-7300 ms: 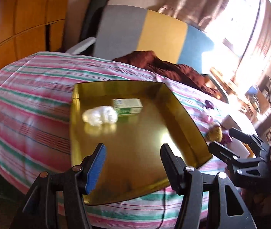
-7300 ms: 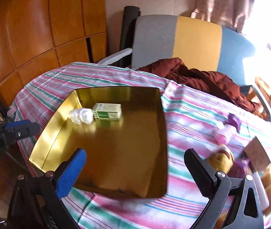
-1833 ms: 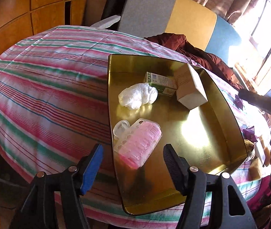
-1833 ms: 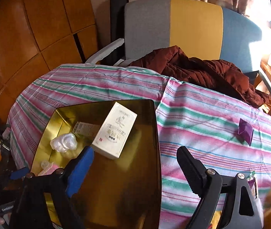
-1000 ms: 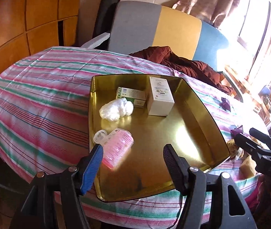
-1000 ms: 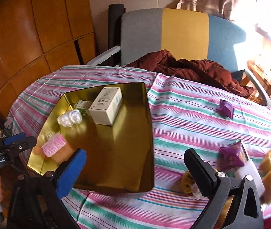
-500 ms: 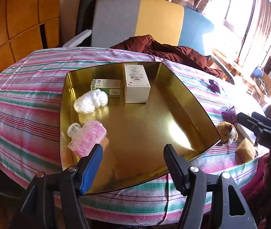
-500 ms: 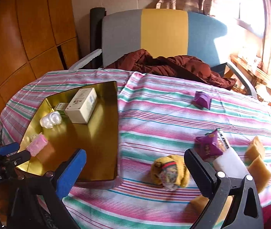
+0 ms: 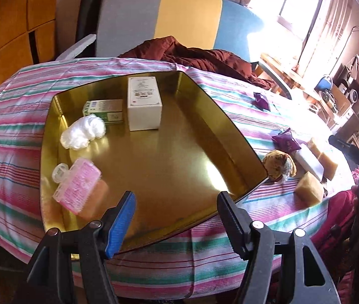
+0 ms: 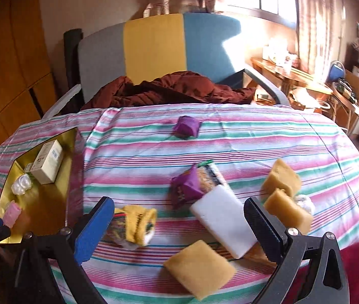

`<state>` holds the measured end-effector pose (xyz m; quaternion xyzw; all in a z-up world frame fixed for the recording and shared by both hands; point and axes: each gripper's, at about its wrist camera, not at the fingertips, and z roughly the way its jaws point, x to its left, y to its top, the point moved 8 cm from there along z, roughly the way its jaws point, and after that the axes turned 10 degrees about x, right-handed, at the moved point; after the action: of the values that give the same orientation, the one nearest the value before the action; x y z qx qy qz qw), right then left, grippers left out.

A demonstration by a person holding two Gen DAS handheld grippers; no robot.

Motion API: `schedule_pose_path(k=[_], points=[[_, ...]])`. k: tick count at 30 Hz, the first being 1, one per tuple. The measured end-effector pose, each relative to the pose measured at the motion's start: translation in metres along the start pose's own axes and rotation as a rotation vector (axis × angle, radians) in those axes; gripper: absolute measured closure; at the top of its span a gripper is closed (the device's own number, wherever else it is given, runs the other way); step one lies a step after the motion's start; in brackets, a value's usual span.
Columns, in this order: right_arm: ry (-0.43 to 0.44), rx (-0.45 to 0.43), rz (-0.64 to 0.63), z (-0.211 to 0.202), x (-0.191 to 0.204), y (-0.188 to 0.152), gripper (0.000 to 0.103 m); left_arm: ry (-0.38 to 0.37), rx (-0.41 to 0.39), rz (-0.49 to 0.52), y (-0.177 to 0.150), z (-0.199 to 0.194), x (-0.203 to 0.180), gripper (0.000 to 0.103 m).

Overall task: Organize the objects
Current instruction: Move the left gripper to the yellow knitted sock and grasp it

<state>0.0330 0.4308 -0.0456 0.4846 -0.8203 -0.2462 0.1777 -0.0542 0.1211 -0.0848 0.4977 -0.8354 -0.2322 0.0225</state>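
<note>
Since the earliest pictures the gold tray [image 9: 235, 136] has gained a white box [image 9: 144, 106], standing just right of the green carton [image 9: 103, 107], and a pink case [image 9: 77, 185] near its left wall. The right gripper [image 10: 179, 228], which hung over the tray beside the white box, has swung right and now hangs with jaws wide over the loose things on the striped cloth [image 10: 255, 147]. The left gripper [image 9: 177, 217] has drawn back from the pink case to the tray's near edge, empty.
</note>
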Motion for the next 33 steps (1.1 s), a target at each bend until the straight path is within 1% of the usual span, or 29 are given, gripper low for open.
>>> schedule_pose_path(k=[4, 7, 10, 12, 14, 19, 22, 25, 31, 32, 33], points=[[-0.088, -0.04, 0.122, -0.009, -0.064, 0.007, 0.0, -0.008, 0.007, 0.072, 0.007, 0.003, -0.025, 0.036], [-0.141, -0.068, 0.225, -0.014, -0.108, 0.006, 0.0, -0.035, 0.017, 0.141, 0.012, 0.007, -0.051, 0.036], [-0.148, -0.08, 0.339, -0.014, -0.139, -0.002, 0.0, -0.043, 0.03, 0.219, 0.017, 0.013, -0.081, 0.036], [-0.107, -0.058, 0.416, -0.007, -0.151, -0.008, 0.0, -0.057, 0.04, 0.267, 0.019, 0.018, -0.101, 0.036], [-0.077, -0.071, 0.447, -0.009, -0.156, -0.008, 0.0, -0.065, 0.048, 0.312, 0.022, 0.024, -0.12, 0.036], [-0.054, -0.072, 0.43, -0.007, -0.149, -0.006, 0.0, -0.073, 0.072, 0.412, 0.03, 0.042, -0.167, 0.036], [-0.038, -0.068, 0.423, -0.005, -0.146, -0.006, 0.0, -0.061, 0.104, 0.444, 0.036, 0.059, -0.187, 0.035], [-0.023, -0.065, 0.417, -0.004, -0.144, -0.006, 0.0, -0.051, 0.139, 0.46, 0.043, 0.076, -0.2, 0.035], [0.003, -0.051, 0.409, -0.001, -0.141, -0.006, 0.0, 0.029, 0.2, 0.489, 0.049, 0.116, -0.208, 0.034], [0.007, -0.048, 0.408, 0.0, -0.14, -0.006, 0.0, 0.035, 0.214, 0.493, 0.049, 0.123, -0.208, 0.034], [0.01, -0.043, 0.408, 0.001, -0.14, -0.006, 0.0, 0.019, 0.235, 0.494, 0.046, 0.13, -0.208, 0.036]])
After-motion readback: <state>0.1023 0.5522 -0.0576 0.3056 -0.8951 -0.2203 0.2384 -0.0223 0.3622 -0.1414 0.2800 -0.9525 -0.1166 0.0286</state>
